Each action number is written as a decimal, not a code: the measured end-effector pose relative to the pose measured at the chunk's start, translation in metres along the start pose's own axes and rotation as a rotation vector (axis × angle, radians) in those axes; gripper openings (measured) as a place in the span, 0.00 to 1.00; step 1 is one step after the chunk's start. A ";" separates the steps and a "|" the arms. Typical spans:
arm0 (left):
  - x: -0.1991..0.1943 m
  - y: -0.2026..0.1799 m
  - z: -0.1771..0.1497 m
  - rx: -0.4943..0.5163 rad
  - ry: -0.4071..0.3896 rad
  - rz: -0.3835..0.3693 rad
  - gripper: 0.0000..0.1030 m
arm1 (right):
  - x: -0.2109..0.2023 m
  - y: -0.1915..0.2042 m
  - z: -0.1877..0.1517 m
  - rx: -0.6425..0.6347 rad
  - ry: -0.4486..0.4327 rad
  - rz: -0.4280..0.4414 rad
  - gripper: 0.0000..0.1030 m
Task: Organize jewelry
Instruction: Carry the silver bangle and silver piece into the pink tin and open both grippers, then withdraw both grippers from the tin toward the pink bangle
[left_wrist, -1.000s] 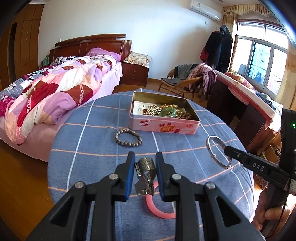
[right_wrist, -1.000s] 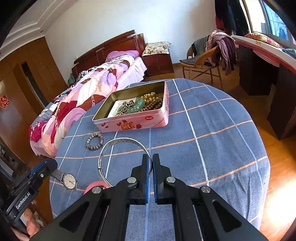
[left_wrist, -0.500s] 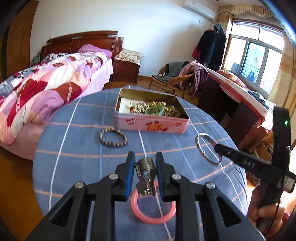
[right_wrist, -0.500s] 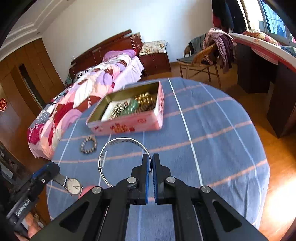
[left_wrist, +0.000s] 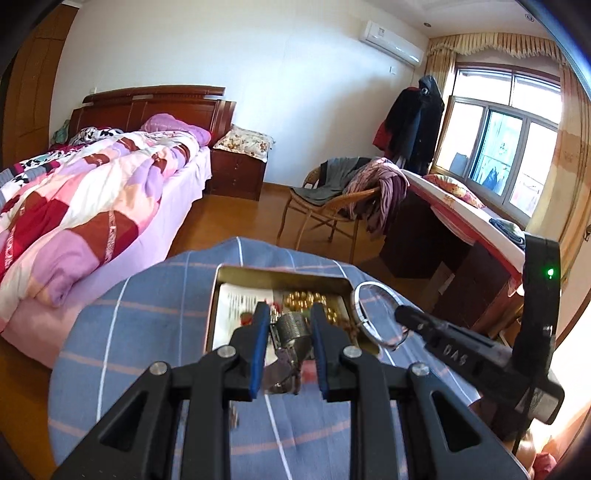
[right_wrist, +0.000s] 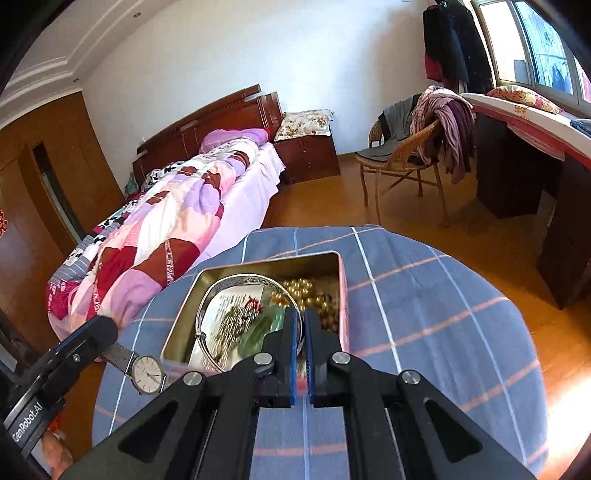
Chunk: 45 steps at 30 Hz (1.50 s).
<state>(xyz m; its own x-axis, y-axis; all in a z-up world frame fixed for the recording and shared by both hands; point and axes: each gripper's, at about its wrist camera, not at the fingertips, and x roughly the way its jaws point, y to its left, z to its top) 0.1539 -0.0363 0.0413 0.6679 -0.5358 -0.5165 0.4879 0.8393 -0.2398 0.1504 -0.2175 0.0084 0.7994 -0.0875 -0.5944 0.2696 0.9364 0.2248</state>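
Observation:
A pink tin box (right_wrist: 345, 291) stands open on the blue checked tablecloth (right_wrist: 424, 295); it holds gold beads (right_wrist: 314, 290), other jewelry and a paper. My left gripper (left_wrist: 290, 332) is shut on the mesh band of a wristwatch (left_wrist: 291, 326), held over the tin (left_wrist: 280, 275); the watch face (right_wrist: 147, 374) shows in the right wrist view beside the tin's left end. My right gripper (right_wrist: 303, 328) is shut on a silver bangle (right_wrist: 229, 284), held over the tin's opening. The bangle also shows in the left wrist view (left_wrist: 360, 295).
A bed with a patchwork quilt (right_wrist: 177, 221) lies to the left of the round table. A wicker chair with clothes (right_wrist: 413, 147) and a dark desk (right_wrist: 524, 158) stand beyond and to the right. The table edge (right_wrist: 517, 317) drops to a wooden floor.
Both grippers moved forward to the tin with their loads. The watch and the bangle now hang over the tin. The bead bracelet and pink ring on the cloth have dropped out of view.

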 end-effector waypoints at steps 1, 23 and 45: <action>0.007 0.001 0.003 -0.001 0.002 0.000 0.23 | 0.011 0.002 0.003 -0.013 0.002 -0.015 0.03; 0.127 0.032 -0.002 0.020 0.228 0.145 0.25 | 0.112 -0.004 0.003 -0.011 0.108 -0.050 0.05; -0.036 0.023 -0.074 0.003 0.154 0.254 0.79 | -0.030 0.005 -0.078 -0.030 0.117 0.074 0.56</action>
<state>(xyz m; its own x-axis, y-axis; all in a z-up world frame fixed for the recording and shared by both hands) 0.0999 0.0091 -0.0067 0.6757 -0.2881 -0.6785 0.3180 0.9443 -0.0843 0.0862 -0.1837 -0.0331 0.7479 0.0207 -0.6635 0.1950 0.9485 0.2495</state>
